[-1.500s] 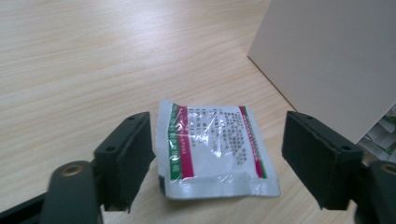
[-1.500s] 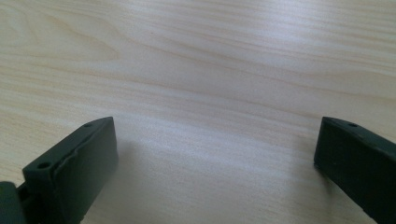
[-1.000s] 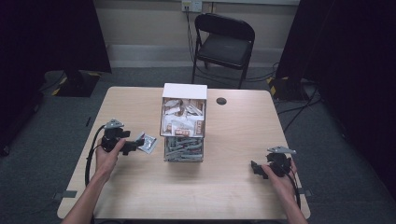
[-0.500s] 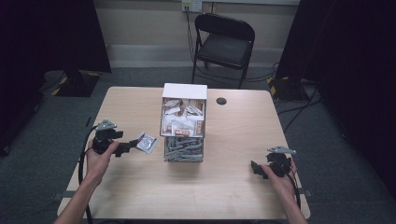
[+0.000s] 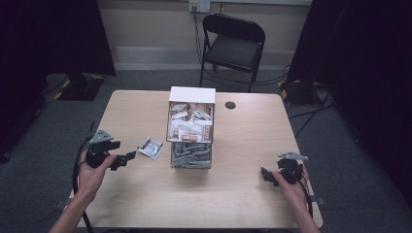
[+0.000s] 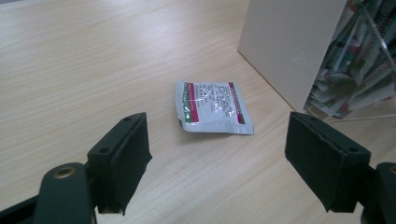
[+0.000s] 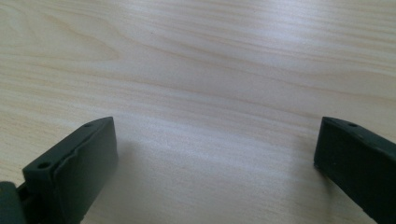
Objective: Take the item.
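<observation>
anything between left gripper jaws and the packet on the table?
Nothing: in the left gripper view bare wood runs from the open left gripper to the packet. The high view shows the same gap.

Pale wood grain, glossy foil, matt black jaws

The table (image 6: 70, 60) is smooth light wood-look laminate with a soft sheen. The sachet (image 6: 212, 108) is crinkled, shiny printed foil. The box (image 6: 292, 44) has a matt white card side and a clear glossy plastic front. The left gripper (image 6: 217, 161) jaws look like matt black plastic.
</observation>
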Available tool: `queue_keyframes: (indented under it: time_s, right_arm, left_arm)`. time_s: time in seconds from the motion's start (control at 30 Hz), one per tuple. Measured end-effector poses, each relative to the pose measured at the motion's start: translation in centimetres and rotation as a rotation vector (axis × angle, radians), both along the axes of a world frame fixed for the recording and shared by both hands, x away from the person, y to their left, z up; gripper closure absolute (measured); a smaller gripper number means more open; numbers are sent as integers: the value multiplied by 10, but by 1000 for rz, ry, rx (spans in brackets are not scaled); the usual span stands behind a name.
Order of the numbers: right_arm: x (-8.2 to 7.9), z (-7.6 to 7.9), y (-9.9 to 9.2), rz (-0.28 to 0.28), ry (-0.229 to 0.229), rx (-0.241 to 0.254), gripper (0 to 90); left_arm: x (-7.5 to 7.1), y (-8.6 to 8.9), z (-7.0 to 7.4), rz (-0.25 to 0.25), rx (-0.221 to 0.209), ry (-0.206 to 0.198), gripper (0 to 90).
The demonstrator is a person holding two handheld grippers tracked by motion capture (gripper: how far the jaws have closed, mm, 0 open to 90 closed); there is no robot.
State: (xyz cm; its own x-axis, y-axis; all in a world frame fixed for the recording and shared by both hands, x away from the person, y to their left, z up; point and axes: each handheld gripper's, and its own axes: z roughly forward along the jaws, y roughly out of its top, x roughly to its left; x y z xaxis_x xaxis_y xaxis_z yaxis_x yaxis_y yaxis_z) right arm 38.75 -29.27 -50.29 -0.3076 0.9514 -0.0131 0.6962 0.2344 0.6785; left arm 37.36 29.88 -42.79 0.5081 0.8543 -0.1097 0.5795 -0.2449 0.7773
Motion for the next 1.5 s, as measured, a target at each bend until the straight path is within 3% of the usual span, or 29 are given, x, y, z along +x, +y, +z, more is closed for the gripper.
queue_keyframes:
  time_s: [0.33,0.53,0.7,0.97,1.3,1.43,1.5]
  right_arm:
    - [0,0,0,0,0,0,0]
    - [0,0,0,0,0,0,0]
    - [0,0,0,0,0,0,0]
    - [0,0,0,0,0,0,0]
    - [0,0,0,0,0,0,0]
    - [0,0,0,0,0,0,0]
    - [0,0,0,0,0,0,0]
  left_arm:
    - [-24,19,-6,43,23,5,221]
    - [-32,36,-16,133,64,5,218]
    - [-36,53,-28,198,58,31,219]
    - [-37,63,-47,288,81,57,218]
    - [-37,49,-73,235,124,109,218]
    - [-38,49,-77,241,127,105,203]
    - [-39,49,-80,242,120,84,172]
